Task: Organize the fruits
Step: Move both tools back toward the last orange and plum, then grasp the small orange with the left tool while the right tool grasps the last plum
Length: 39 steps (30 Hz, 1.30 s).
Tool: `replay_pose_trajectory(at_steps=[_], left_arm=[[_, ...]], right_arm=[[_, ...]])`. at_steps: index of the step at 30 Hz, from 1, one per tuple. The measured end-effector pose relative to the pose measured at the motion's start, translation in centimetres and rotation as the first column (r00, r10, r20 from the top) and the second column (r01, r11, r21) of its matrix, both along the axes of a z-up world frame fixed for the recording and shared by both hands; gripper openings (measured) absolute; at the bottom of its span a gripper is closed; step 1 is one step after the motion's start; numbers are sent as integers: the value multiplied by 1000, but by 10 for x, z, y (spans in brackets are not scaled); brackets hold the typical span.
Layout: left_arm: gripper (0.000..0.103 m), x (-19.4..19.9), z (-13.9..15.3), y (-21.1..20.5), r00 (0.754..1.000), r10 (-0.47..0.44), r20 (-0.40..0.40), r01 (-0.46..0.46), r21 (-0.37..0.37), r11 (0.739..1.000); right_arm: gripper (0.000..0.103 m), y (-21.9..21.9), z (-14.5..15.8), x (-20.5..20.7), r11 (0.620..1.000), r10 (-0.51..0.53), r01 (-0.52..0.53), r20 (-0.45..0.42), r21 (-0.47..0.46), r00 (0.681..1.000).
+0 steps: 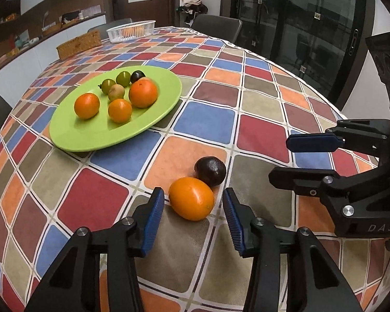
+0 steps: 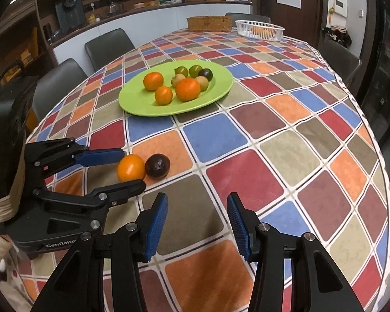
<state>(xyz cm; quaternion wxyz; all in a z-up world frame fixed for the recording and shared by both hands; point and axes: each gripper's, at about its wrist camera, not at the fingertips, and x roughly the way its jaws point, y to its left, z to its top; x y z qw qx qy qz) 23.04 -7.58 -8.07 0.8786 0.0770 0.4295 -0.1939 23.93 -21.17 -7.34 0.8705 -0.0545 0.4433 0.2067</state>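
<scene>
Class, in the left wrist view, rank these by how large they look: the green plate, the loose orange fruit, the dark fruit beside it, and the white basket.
1. green plate
2. white basket, though it sits farthest away
3. loose orange fruit, nearest the camera, so enlarged
4. dark fruit

Both fisheye views ride low over the checkered counter point(image 1: 260, 135), tilted downward along their own blue-padded tongs at the bottom of the frame. The left view sits close to the loose orange point(image 1: 191, 199); the right view stands beside it. Both share the green plate point(image 2: 143, 104) mid-frame, the white basket point(image 2: 260, 30) far back, and each other's tongs at a side edge.
</scene>
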Motion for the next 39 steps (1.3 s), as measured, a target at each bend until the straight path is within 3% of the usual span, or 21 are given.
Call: replay_pose_trajectory(at_steps=[6, 31, 39], left_arm=[[35, 4, -1, 1, 1000, 5, 1, -5, -10, 1000], [35, -7, 22, 51, 991, 127, 46, -124, -60, 990], [35, -9, 23, 57, 988, 144, 49, -140, -69, 988]], right_arm=[[48, 1, -2, 3, 1000, 0, 0, -9, 4, 1000], [48, 48, -5, 29, 998, 36, -34, -35, 59, 999], [37, 58, -17, 36, 999, 44, -42, -72, 25, 996]])
